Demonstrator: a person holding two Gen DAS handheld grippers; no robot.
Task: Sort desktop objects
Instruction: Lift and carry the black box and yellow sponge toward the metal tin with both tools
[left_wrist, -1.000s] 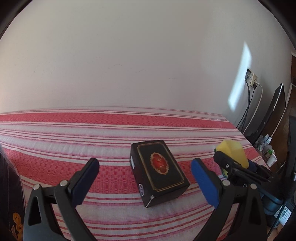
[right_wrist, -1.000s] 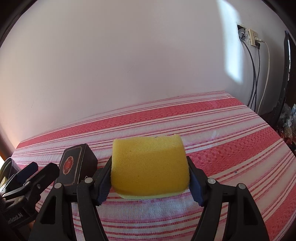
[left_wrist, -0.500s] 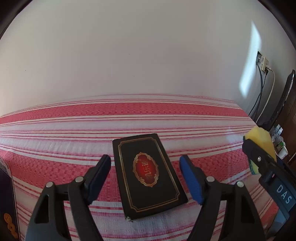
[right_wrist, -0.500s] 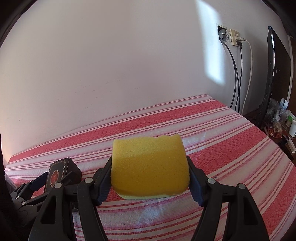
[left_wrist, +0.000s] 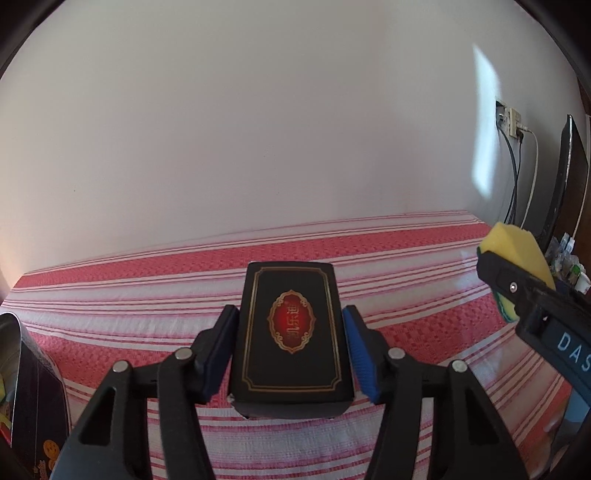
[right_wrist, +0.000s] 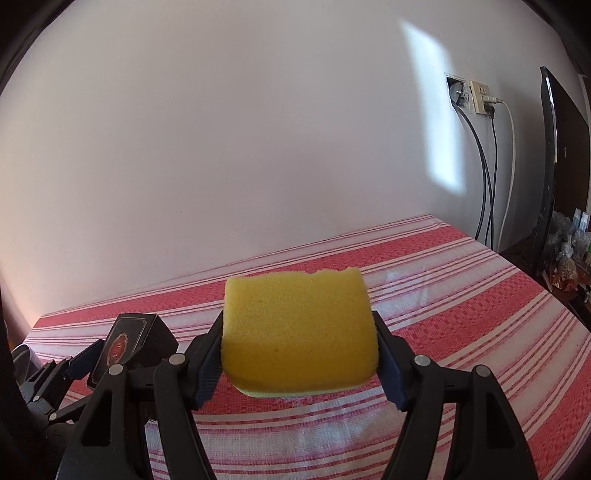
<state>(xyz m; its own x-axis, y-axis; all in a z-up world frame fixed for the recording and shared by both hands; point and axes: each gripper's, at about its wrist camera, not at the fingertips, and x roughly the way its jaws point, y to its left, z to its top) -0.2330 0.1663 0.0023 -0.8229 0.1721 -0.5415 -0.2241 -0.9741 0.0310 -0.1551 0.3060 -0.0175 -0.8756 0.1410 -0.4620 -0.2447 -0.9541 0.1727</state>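
the left gripper is closing its blue-padded fingers around the black box, which is lying flat between them on the striped red and white cloth; the left pad is already sitting against the box's long side, while the right one seems just shy of it, so the pinch is not quite made. the box is looking like stiff printed cardboard with a glossy face and a red and gold emblem, probably light, rigid enough to take a squeeze across its narrow width, though the smooth sides may be slipping if held too lightly; taking it mid-length on the long sides, as the fingers are lining up, seems the sound hold

the right gripper is pinching the yellow sponge by its two ends, holding it clear above the cloth. the sponge is soft and very light, giving under the pads, so a modest grip is doing

at the far left an open dark carton is standing on the counter
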